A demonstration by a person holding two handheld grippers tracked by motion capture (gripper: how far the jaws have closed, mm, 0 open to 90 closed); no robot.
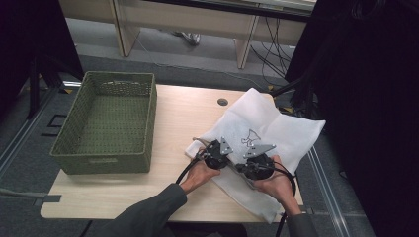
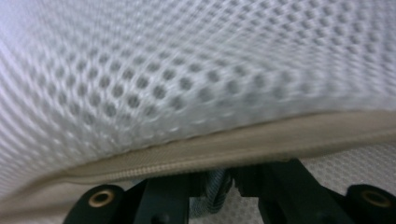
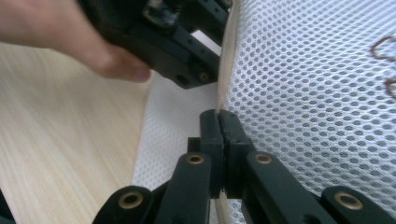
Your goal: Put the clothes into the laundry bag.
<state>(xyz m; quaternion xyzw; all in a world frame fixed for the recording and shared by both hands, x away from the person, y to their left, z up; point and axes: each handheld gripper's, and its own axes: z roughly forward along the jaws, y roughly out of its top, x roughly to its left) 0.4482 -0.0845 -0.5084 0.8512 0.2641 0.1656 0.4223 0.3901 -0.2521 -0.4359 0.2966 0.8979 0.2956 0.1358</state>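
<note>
A white mesh bag [image 1: 276, 126] with a dark drawing on it lies on the right half of the table. Its beige zipper edge [image 2: 210, 157] runs across the left gripper view, just above my left gripper [image 2: 212, 189]. A grey woven tab [image 2: 215, 183] fills the gap between that gripper's jaws. In the high view the left gripper [image 1: 216, 154] sits at the bag's near-left edge. My right gripper [image 3: 218, 116] is shut on the zipper edge [image 3: 225, 70] of the bag. It stands [image 1: 257, 162] close beside the left one [image 3: 187, 46].
A green woven basket [image 1: 106, 123], with nothing in it, stands on the left part of the wooden table [image 1: 173, 113]. A round cable hole [image 1: 223, 101] lies near the table's far edge. Cables trail from both grippers toward the person.
</note>
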